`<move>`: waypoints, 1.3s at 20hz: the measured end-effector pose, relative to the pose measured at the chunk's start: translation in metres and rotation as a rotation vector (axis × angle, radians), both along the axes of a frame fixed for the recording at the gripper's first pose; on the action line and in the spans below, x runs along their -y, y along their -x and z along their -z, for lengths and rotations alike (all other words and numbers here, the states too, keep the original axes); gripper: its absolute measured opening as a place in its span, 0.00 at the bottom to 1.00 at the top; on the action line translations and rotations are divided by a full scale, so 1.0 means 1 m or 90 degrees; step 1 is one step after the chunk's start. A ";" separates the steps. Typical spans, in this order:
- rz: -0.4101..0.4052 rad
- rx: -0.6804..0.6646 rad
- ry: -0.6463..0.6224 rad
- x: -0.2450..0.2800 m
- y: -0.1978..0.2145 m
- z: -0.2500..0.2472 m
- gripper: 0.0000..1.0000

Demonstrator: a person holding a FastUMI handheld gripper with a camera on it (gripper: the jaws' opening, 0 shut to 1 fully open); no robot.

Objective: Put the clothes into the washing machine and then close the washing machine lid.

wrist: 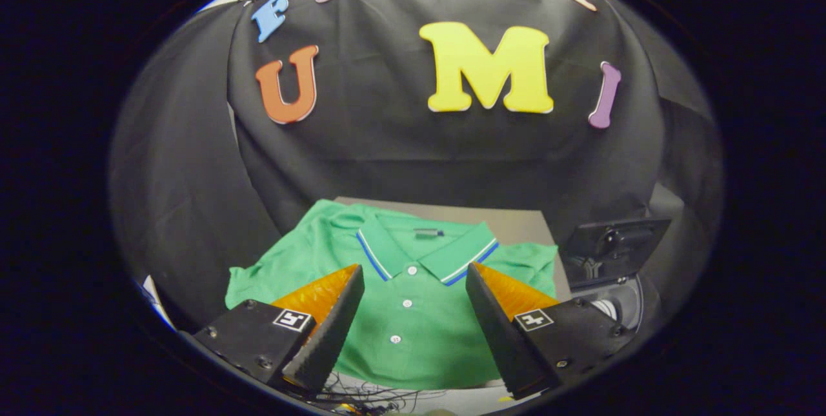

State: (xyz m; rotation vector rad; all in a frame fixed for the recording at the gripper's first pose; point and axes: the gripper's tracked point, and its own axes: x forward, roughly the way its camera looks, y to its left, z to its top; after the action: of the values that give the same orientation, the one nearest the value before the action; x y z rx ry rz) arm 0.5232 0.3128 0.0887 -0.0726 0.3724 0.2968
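On the table (pixel 516 219), backed by the black cloth wall (pixel 400 151), one garment: a green polo shirt (pixel 413 313). It lies flat, front up, collar toward the far edge, hem toward the near edge. It covers most of the tabletop that shows; a bare strip remains along the far edge and at the far right corner. Left sleeve reaches toward the left edge, right sleeve toward the right edge.

At the right edge, just beside the shirt's sleeve, one washer (pixel 623 303): dark body, a round opening with a pale rim partly seen. Lid (pixel 616 242) raised, tilted back above the opening. Contents cannot be made out; the opening is mostly hidden behind the right finger.

One gripper (pixel 413 329), fingers spread wide, holding nothing. It hangs above the shirt's lower front. Fingers (pixel 322 338) stand apart on either side of the placket; whether they touch the cloth cannot be told.

Collar (pixel 426 251): one, green with white and blue edge stripes, folded open; small dark tag inside.

Buttons (pixel 407 303): three counted, white, in a line down the placket between the fingers.

Near edge, below the hem: a tangle of thin dark wires (pixel 368 396).
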 end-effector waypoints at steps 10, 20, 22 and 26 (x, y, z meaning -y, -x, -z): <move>0.041 -0.025 0.078 -0.006 -0.016 0.038 1.00; 0.031 -0.042 0.077 -0.009 -0.015 0.041 0.98; 0.020 -0.067 0.066 -0.010 -0.012 0.040 0.77; -0.011 -0.084 0.083 -0.009 -0.014 0.040 0.41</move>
State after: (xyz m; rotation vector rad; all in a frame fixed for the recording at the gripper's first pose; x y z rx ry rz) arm 0.5373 0.3217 0.0484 -0.1849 0.5221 0.2944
